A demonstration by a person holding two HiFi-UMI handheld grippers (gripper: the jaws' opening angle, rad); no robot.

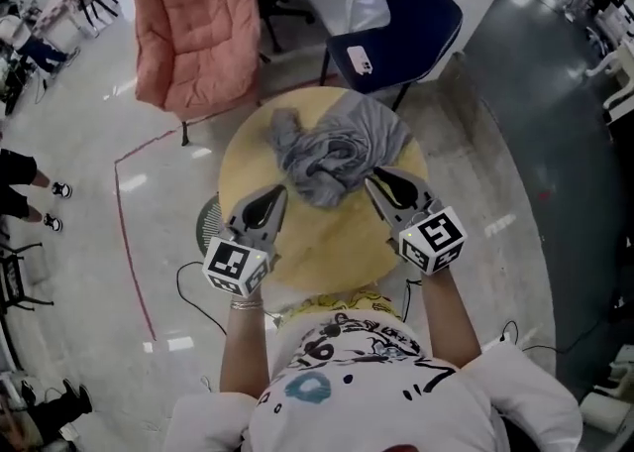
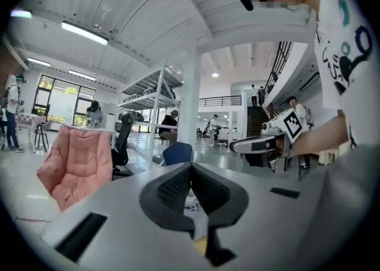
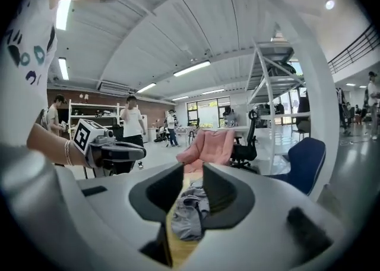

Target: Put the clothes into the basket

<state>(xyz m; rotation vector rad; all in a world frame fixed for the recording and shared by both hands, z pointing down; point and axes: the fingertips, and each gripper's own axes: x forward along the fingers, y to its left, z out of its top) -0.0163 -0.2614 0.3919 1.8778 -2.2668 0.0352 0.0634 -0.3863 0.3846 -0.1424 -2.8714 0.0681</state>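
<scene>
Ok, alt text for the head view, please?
A crumpled grey garment lies on a round yellow table; the left claw and right claw point at it from the near edge. A pink chair and blue chair stand beyond.

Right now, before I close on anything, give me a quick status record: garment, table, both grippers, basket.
garment: one grey garment, crumpled, lying on the table
table: round wooden table, garment towards its far side
left gripper: jaws together, empty, close to the garment's near-left edge
right gripper: jaws slightly apart, nothing between the pads, tips at the garment's near-right edge; contact unclear
basket: a mesh object shows under the table's left edge; cannot confirm it is the basket
task: garment not yet lifted
</scene>
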